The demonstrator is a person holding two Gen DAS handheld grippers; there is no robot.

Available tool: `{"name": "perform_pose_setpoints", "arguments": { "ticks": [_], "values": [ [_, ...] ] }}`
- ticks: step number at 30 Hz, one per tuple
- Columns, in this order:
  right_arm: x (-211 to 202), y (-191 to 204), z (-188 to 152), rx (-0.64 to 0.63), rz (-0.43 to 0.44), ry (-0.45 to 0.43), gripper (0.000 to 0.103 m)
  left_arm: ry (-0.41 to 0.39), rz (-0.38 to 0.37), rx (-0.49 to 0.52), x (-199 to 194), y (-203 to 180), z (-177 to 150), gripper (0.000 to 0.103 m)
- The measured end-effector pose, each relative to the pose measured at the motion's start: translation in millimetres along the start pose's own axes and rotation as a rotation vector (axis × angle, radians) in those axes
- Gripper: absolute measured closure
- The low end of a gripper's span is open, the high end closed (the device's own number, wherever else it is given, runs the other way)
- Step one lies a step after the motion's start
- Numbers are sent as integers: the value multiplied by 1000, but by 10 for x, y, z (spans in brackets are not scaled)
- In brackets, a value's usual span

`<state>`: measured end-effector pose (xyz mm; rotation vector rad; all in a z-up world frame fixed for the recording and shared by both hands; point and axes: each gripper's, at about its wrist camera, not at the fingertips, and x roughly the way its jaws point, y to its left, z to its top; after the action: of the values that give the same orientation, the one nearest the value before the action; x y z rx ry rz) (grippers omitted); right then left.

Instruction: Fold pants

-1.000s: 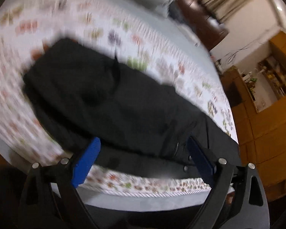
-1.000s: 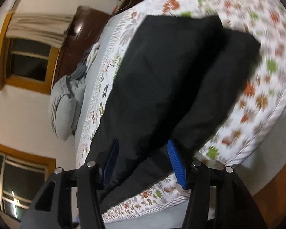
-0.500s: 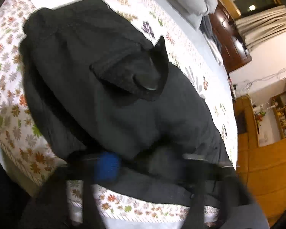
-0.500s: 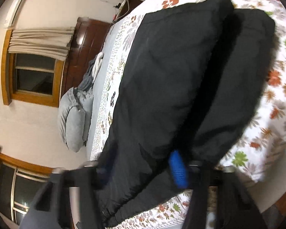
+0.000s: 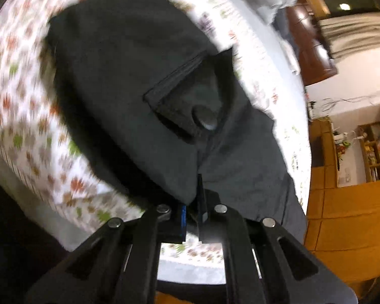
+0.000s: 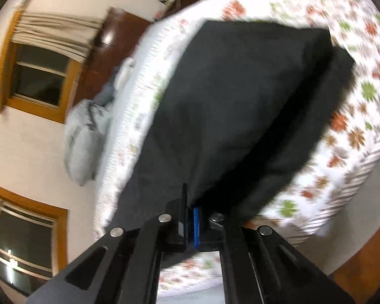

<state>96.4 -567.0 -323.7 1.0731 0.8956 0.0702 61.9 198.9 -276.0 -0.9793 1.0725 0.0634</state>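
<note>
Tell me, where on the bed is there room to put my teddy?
The black pants cover the middle. Bare flowered bedspread shows between the pants and the bed's edge, and a strip between the pants and the grey pillow. It is crowded near both grippers, which pinch the pants.

Your left wrist camera looks steeply down along its gripper (image 5: pixel 193 202), close over the black pants (image 5: pixel 139 88) on the floral bedspread (image 5: pixel 20 116). Your right wrist camera, equally near, faces the same pants (image 6: pixel 240 101) and bedspread (image 6: pixel 354 131), toward the windows (image 6: pixel 38 76).
</note>
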Motion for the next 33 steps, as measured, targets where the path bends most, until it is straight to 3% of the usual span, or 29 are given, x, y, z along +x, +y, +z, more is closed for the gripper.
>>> {"name": "perform_pose_setpoints", "arguments": {
  "ticks": [7, 9, 11, 13, 15, 16, 20, 25, 30, 31, 33],
  "values": [
    [78, -100, -6, -7, -14, 26, 100, 9, 13, 29, 119, 21, 17, 99],
    [65, -100, -6, -5, -3, 25, 98, 15, 20, 46, 163, -1, 58, 94],
    [-59, -132, 0, 3, 1, 11, 90, 8, 49, 89, 102, -27, 40, 84],
    [-282, -219, 31, 14, 18, -23, 72, -25, 62, 93, -49, -20, 23, 66],
    [-533, -264, 73, 17, 16, -65, 68, -53, 66, 94, -219, -40, 16, 26],
    [-646, -265, 99, 5, 4, -91, 68, -87, 96, 110, -343, -75, 14, 23],
    [-984, -128, 207, -56, 11, -187, 68, -143, 135, 266, -718, -235, 18, 21],
    [-780, 46, 403, -94, 17, -177, 69, -266, 188, 451, -842, -521, 213, 14],
    [-566, -133, 441, -61, -49, -161, 70, -223, 232, 471, -512, -416, 501, 14],
    [-522, -213, 451, -46, -62, -150, 74, -209, 252, 459, -442, -372, 556, 14],
    [-463, -339, 462, -37, -111, -129, 103, -171, 283, 416, -301, -189, 667, 20]
  ]
}}
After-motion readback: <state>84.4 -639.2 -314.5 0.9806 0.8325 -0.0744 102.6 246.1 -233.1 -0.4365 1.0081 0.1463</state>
